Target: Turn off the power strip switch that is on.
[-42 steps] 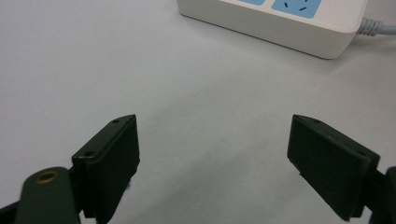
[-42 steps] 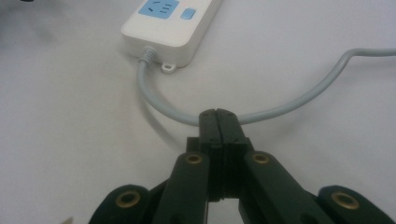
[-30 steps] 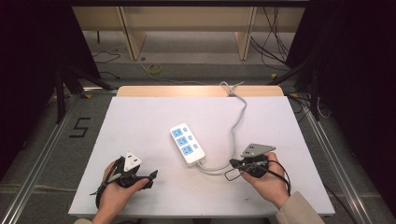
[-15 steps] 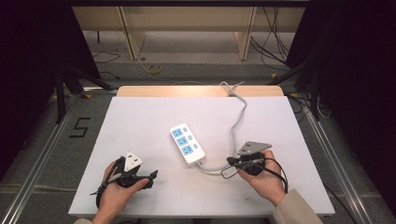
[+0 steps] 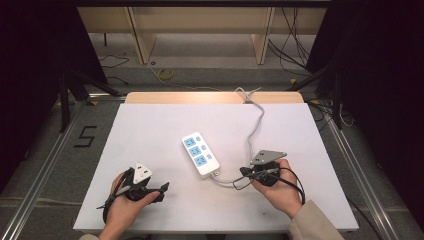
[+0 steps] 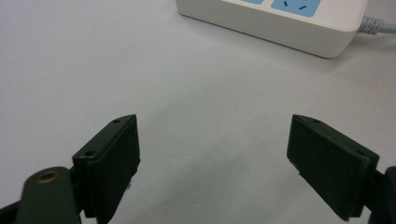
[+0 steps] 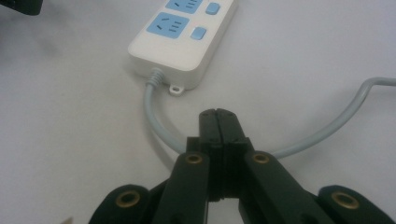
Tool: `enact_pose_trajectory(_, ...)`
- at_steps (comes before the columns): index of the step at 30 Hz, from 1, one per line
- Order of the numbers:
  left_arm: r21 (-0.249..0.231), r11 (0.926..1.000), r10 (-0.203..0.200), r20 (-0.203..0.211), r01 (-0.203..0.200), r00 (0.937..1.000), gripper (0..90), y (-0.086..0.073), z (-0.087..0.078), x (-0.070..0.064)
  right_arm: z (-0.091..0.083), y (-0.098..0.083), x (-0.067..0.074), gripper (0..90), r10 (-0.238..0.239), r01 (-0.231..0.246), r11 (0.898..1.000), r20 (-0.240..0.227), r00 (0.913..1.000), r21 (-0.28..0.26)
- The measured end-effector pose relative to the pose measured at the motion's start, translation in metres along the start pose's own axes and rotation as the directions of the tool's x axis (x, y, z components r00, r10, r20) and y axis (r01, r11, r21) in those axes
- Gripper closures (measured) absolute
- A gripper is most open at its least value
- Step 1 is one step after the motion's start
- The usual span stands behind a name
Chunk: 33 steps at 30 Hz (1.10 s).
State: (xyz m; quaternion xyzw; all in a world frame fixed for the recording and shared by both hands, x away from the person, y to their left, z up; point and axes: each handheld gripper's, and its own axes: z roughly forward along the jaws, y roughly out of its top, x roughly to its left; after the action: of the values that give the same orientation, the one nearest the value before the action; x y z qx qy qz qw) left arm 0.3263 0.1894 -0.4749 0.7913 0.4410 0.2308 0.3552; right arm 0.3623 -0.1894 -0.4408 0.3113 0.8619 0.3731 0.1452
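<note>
1 light, rigid power strip (image 5: 199, 154) with slick casing suits gripping across its narrow sides; its stiff cable (image 7: 154, 126) passes under the closed, empty right gripper (image 7: 218, 114), while the left gripper (image 6: 212, 144) gapes empty.

White power strip (image 5: 200, 154) mid-table (image 5: 150, 125); right claw (image 5: 245, 172) at its cord (image 5: 256, 125); left claw (image 5: 162, 189) apart.
</note>
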Motion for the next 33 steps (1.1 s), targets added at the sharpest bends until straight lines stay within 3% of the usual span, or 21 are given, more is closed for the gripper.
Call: enact_pose_trajectory(33,0.001,1.0,-0.003,0.008,0.003,1.0,16.8,0.0,0.001,-0.001,0.022,0.024,0.009,90.0,-0.027,0.027,1.0,-0.017,0.9995,0.003)
